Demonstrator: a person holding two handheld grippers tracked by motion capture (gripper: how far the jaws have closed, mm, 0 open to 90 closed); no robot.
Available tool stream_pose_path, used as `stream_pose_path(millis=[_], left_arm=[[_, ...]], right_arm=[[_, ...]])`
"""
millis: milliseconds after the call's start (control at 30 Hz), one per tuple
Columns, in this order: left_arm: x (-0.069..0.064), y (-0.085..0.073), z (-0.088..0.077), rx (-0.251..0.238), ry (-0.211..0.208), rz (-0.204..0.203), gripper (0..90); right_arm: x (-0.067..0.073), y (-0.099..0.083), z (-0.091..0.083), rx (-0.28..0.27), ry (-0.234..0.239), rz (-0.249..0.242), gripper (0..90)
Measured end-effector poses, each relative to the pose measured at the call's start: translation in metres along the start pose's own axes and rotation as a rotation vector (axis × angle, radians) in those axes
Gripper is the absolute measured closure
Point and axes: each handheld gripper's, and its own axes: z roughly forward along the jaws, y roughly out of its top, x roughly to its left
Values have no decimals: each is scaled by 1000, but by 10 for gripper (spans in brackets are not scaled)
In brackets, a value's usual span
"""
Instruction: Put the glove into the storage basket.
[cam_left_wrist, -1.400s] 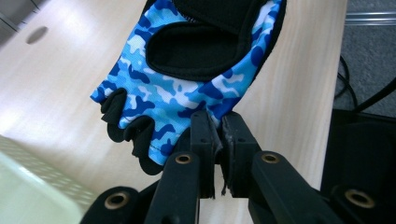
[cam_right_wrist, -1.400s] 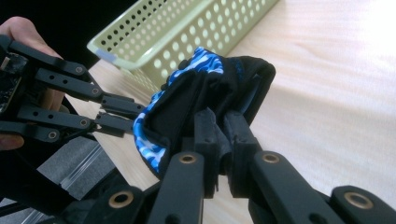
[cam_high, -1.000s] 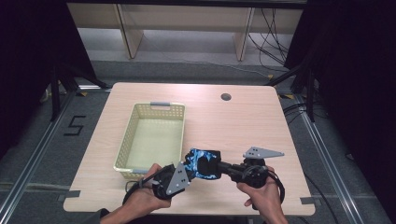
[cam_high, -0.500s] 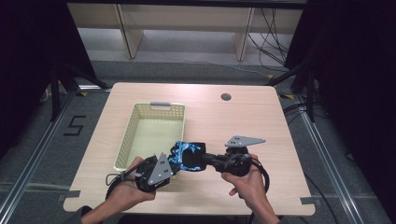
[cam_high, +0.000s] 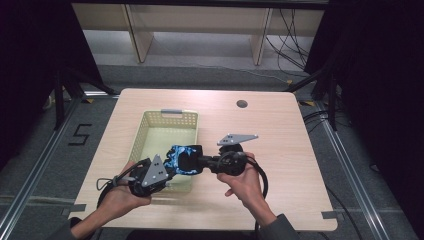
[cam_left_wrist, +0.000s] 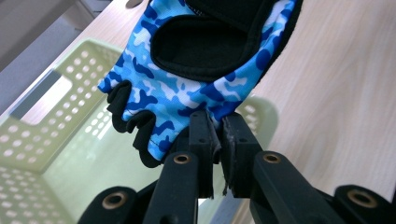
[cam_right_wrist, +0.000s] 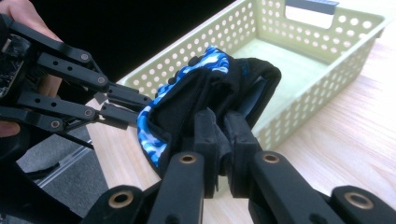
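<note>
A fingerless glove in blue camouflage with black padding hangs between my two grippers, just above the near right corner of the pale green perforated basket. My left gripper is shut on the glove's camouflage edge, its jaws pinching the fabric. From the right, my right gripper is shut on the black part of the glove, which bunches between its jaws. In the right gripper view the left gripper holds the glove's far side, over the basket.
The basket sits on the left half of the light wooden table; nothing shows inside it, and a grey handle is at its far end. A round cable hole lies at the back right. Dark floor surrounds the table.
Both hands have carried the glove leftward together, from over the bare table right of the basket to above the basket's near right corner. Both grips stay shut on it.
</note>
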Motion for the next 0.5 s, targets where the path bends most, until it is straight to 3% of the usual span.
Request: stream_pose_path(millis=[133, 167, 400, 500], left_arm=[[10, -9, 0, 15, 6, -24, 824], [13, -12, 0, 19, 9, -34, 824], [26, -23, 1, 46, 15, -38, 822], [32, -30, 0, 72, 15, -62, 822]], right_arm=[[-1, 8, 16, -3, -1, -24, 858], [1, 11, 21, 23, -7, 1, 858], [-1, 18, 42, 40, 0, -8, 858], [-1, 22, 55, 57, 8, 6, 857]])
